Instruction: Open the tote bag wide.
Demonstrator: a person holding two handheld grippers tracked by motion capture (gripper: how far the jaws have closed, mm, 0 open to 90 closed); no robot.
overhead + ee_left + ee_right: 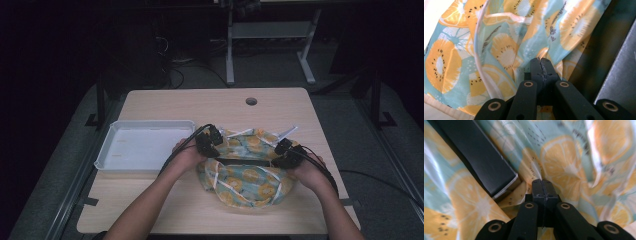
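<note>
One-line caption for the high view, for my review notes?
Both grippers, left and right, pinch a fruit-print cloth around a black bar, beside a white tray.

The table (165, 205) carries a tray (107, 152) on its left half; just right of the tray lies a crumpled fabric bag (247, 185), spread toward the table's right edge; a flat dark box (242, 161) lies across the bag's middle, between the left gripper (212, 145) and the right gripper (284, 152); behind them a cable hole (251, 101) sits near the far edge.
</note>
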